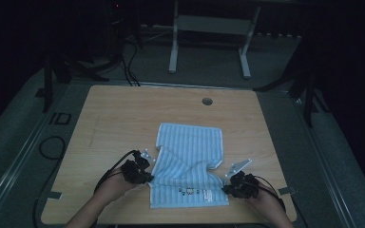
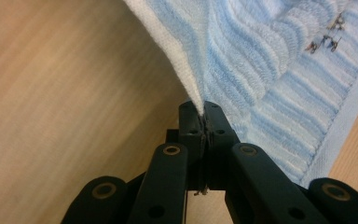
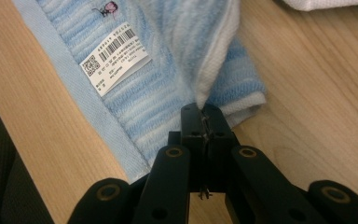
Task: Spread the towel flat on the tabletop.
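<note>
Altogether we count one towel (image 1: 190,164), two grippers and one table (image 1: 123,109). From the high view, the pale blue striped towel lies in the lower middle of the frame on the wooden table, its far part flat and its near part folded over with a crease running across the middle. Our left gripper (image 1: 145,178) sits at the towel's lower left edge and our right gripper (image 1: 229,187) at its lower right edge, each held by a hand (image 1: 111,187) coming in from the bottom of the frame. That view is too far off to show the jaws; the gripper views settle it. In the left gripper view, the jaws of the left gripper (image 2: 203,109) are clenched on a pinch of the towel's (image 2: 261,70) white-backed edge, which rises from them toward the upper middle of the frame, and small dark embroidered marks (image 2: 326,37) show at the upper right. In the right gripper view, the right gripper (image 3: 204,111) is likewise clamped on a fold of the towel (image 3: 168,93), and we see one white label (image 3: 114,56) with a barcode and a square code at the upper left, beside the towel's plain hem (image 3: 70,79). A round hole (image 1: 207,101) marks the table's far edge.
</note>
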The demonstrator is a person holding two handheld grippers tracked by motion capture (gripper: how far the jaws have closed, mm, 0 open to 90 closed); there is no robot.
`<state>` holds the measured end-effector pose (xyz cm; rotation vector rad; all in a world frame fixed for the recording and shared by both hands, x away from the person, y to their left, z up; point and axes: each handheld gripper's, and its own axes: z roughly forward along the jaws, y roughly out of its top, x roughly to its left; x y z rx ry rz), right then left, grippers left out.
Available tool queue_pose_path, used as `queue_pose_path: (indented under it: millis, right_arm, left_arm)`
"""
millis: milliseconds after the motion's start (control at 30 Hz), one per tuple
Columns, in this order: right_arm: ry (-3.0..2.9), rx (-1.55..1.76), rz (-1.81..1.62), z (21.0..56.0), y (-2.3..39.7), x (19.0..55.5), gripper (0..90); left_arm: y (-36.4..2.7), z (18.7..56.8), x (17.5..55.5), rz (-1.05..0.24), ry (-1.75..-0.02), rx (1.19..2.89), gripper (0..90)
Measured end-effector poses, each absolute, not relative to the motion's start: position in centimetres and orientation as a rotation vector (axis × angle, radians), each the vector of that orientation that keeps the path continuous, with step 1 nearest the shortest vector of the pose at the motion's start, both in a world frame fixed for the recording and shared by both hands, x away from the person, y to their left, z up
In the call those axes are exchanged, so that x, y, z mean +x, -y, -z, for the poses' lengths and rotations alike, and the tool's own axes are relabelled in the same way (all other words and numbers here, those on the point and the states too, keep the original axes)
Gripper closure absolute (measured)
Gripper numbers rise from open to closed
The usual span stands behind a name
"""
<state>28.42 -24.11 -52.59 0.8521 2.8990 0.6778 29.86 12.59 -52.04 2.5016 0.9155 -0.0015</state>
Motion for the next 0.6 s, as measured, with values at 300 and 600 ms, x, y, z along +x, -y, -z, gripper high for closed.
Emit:
queue_pose_path:
  millis: [300, 600]
  right_arm:
    - [-2.867, 0.871, -0.730, 49.5, 25.3, 28.8, 74.9]
    - [-2.745, 0.968, -0.744, 47.4, 25.1, 33.4, 73.3]
  left_arm:
    - [-13.3, 49.2, 30.0, -0.050, -0.900, 2.481, 61.4]
    - [-12.3, 47.7, 32.6, -0.126, -0.903, 2.439, 55.4]
